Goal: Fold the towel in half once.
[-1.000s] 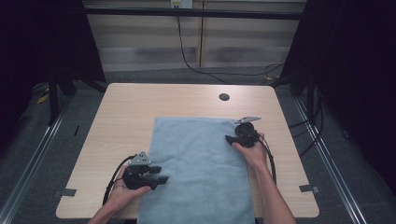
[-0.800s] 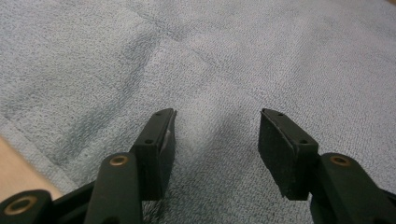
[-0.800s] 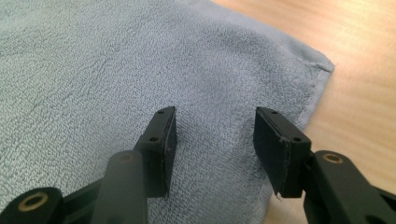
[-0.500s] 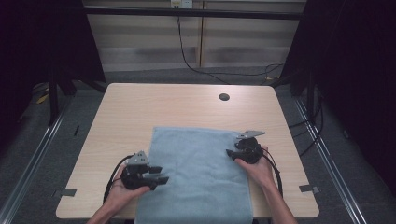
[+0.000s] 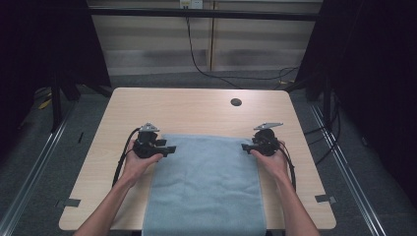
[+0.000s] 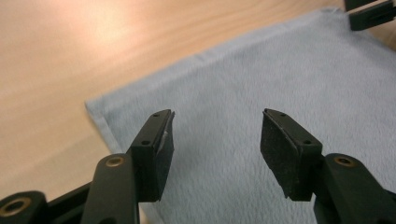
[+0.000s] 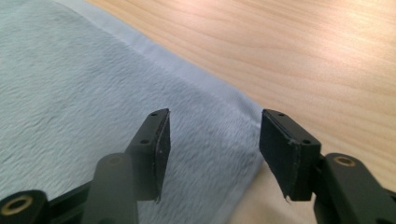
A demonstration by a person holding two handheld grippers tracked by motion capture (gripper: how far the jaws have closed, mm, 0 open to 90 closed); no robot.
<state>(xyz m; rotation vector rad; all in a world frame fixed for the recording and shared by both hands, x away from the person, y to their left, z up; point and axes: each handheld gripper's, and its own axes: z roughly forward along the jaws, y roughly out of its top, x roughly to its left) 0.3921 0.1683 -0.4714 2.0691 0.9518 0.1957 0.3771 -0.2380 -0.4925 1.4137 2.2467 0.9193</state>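
Fingers (image 6: 154,149) apart over unlabelled towel (image 5: 206,187)

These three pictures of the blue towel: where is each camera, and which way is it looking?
High view: above the person's side, looking forward and down on the table; both forearms, left gripper and right gripper show.
Left gripper view: on the left gripper, looking between its open jaws at the towel's far left corner.
Right gripper view: on the right gripper, jaws open over the towel's far right corner.
All share the towel.
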